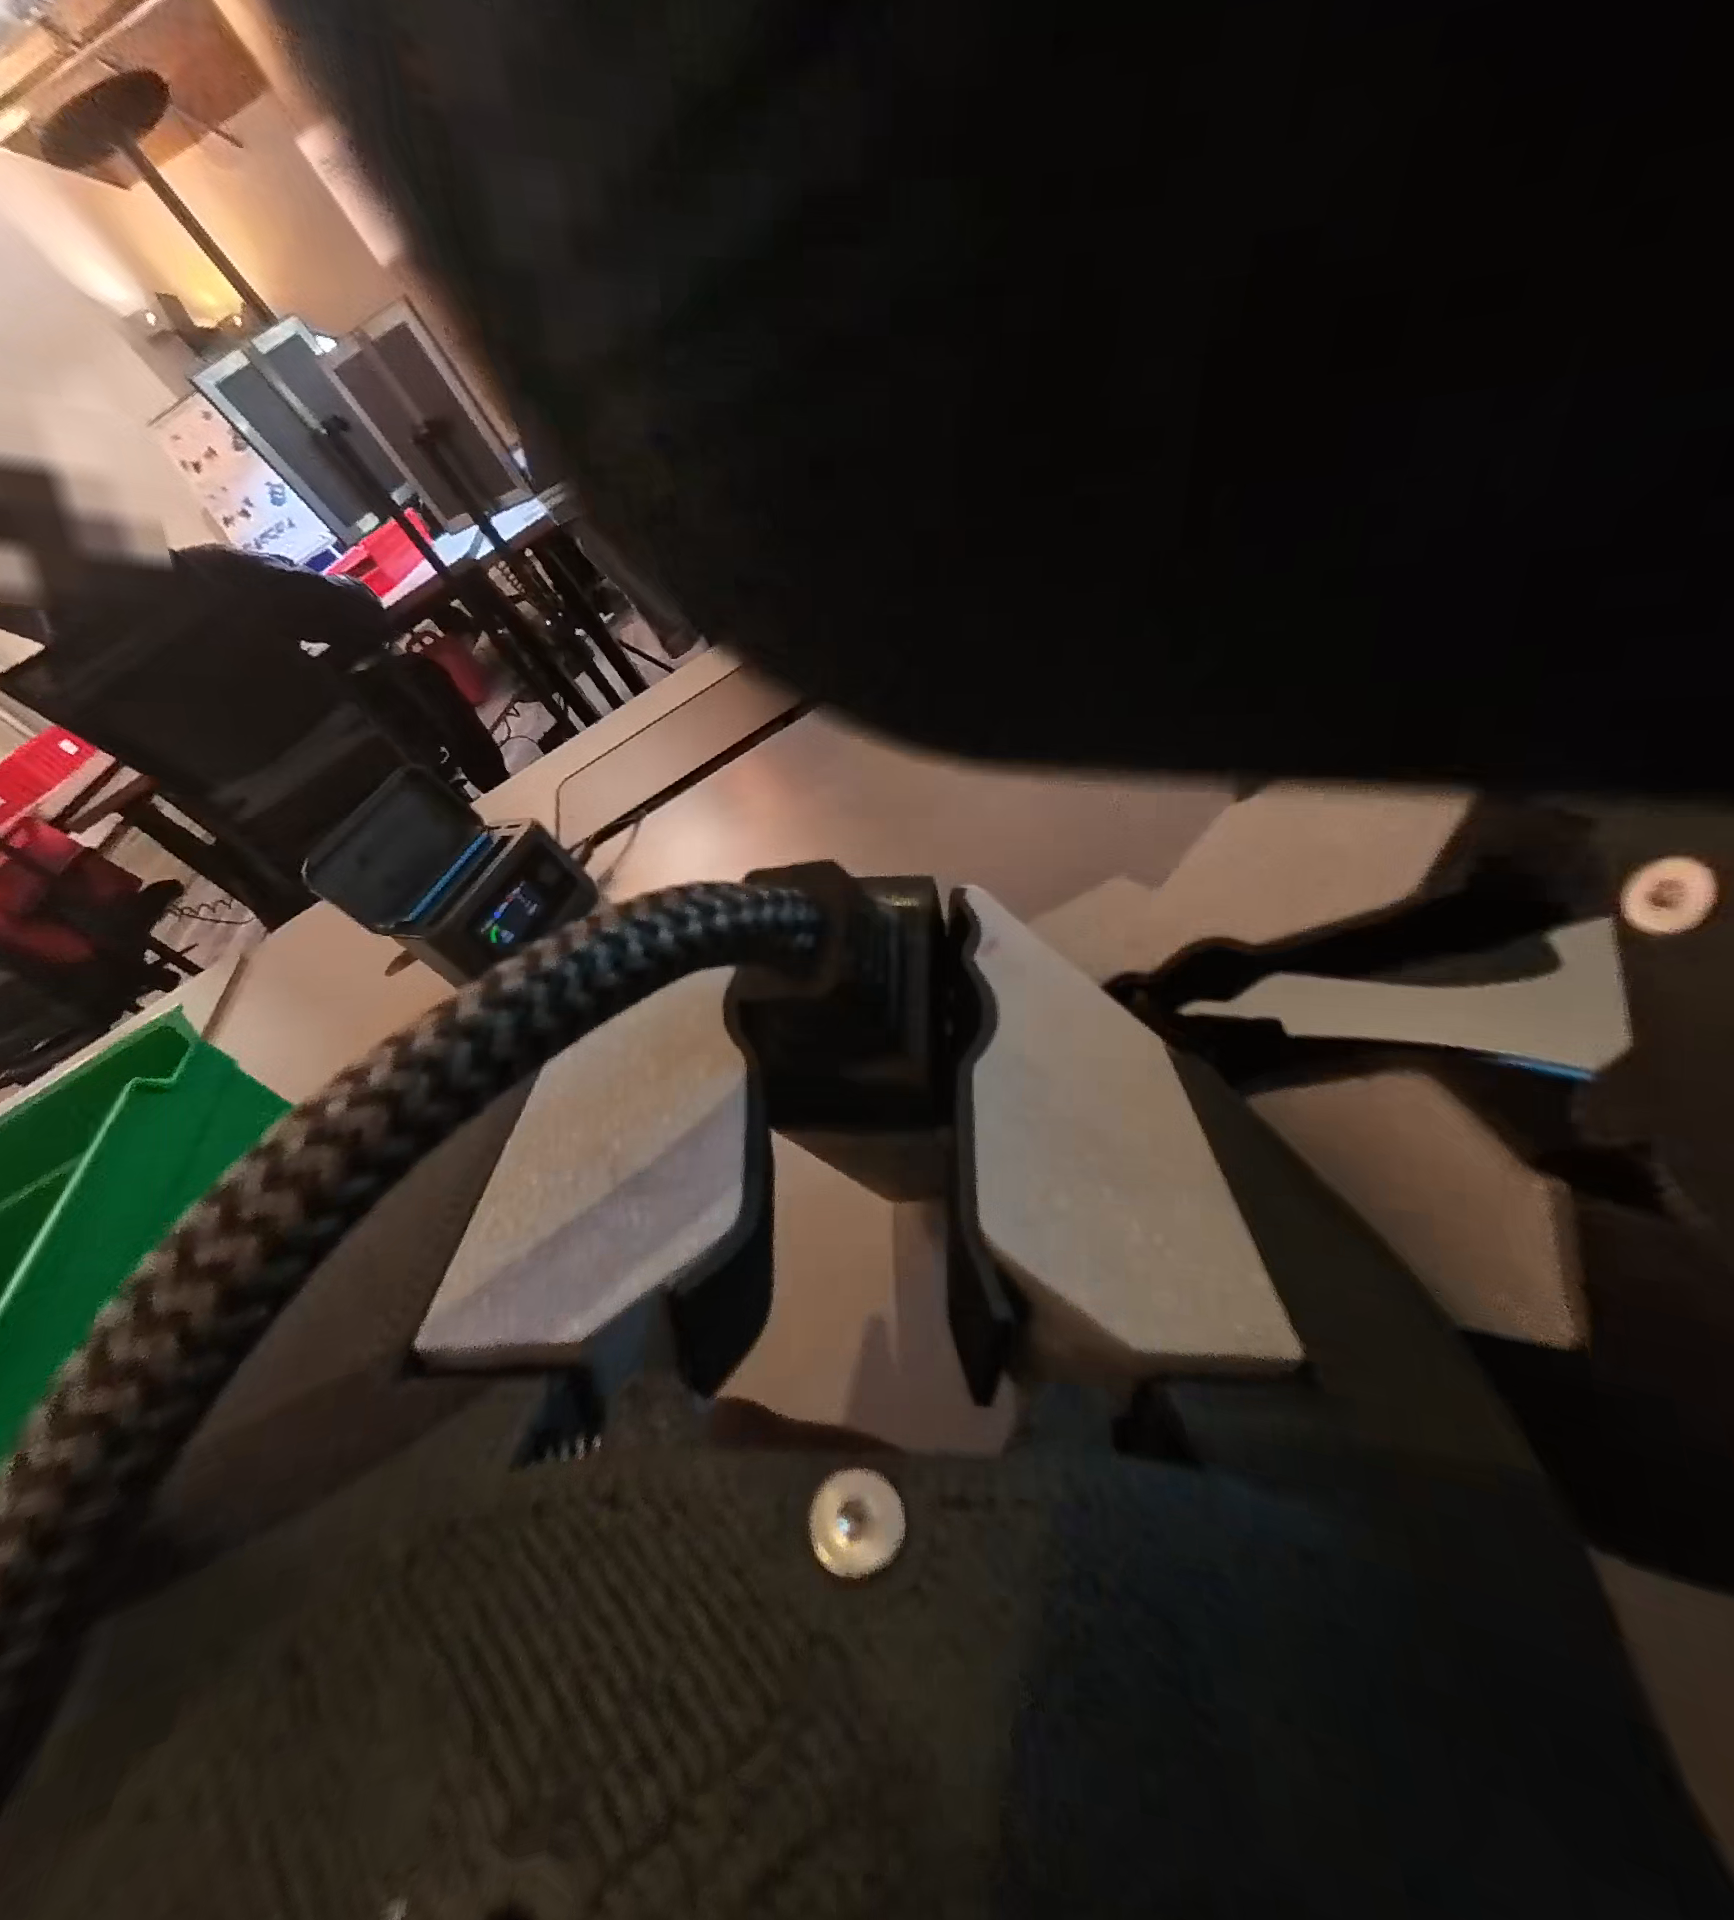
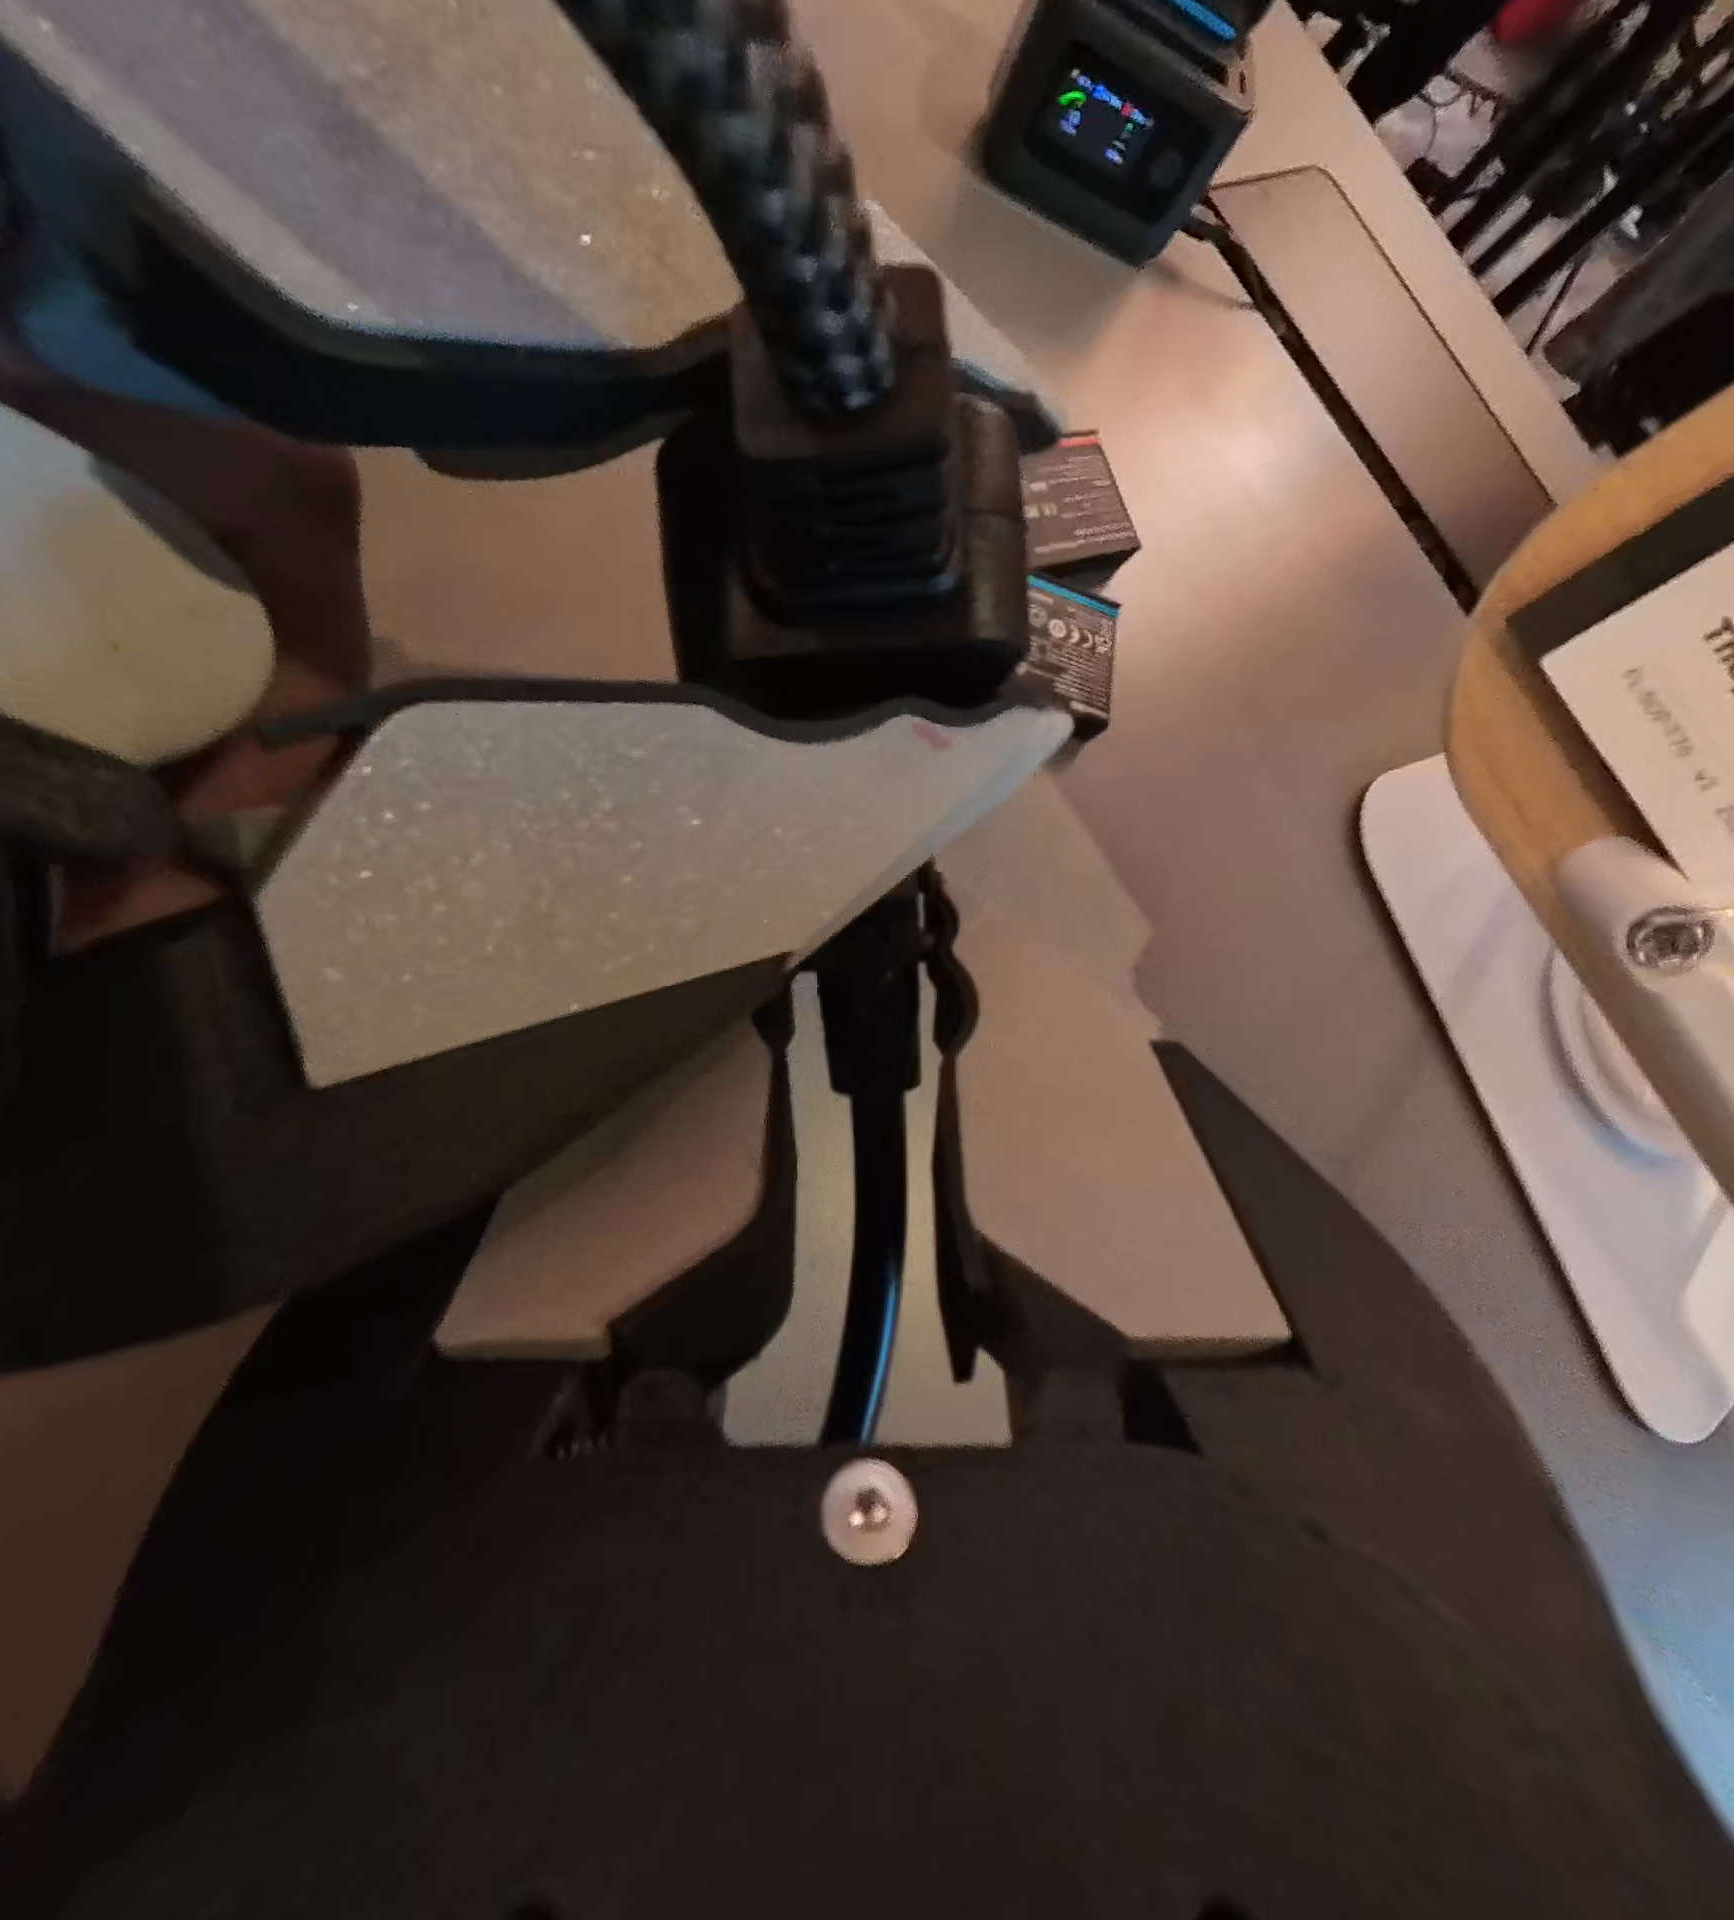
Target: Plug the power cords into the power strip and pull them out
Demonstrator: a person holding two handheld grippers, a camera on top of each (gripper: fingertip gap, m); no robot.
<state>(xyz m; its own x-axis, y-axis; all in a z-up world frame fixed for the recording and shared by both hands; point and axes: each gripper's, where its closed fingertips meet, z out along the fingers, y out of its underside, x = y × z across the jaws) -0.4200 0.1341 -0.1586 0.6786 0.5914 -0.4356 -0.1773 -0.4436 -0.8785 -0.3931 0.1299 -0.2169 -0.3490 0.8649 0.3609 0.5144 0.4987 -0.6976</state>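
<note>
Left tool [image 1: 858, 1049] is pinching the rigid plug [image 1: 842, 997] w/ stiff braided cord [image 1: 323, 1153]; right tool [image 2: 878, 997] is gripping a thin black cable [image 2: 868, 1247] — hold plugs by the body.

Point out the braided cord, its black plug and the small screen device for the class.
braided cord [image 1: 323, 1143]: left wrist view, on the woven sheath mid-curve.
plug [image 1: 847, 997]: left wrist view, on its ribbed body between the left tongs' fingers.
screen device [image 2: 1112, 125]: right wrist view, on its lit display.
</note>
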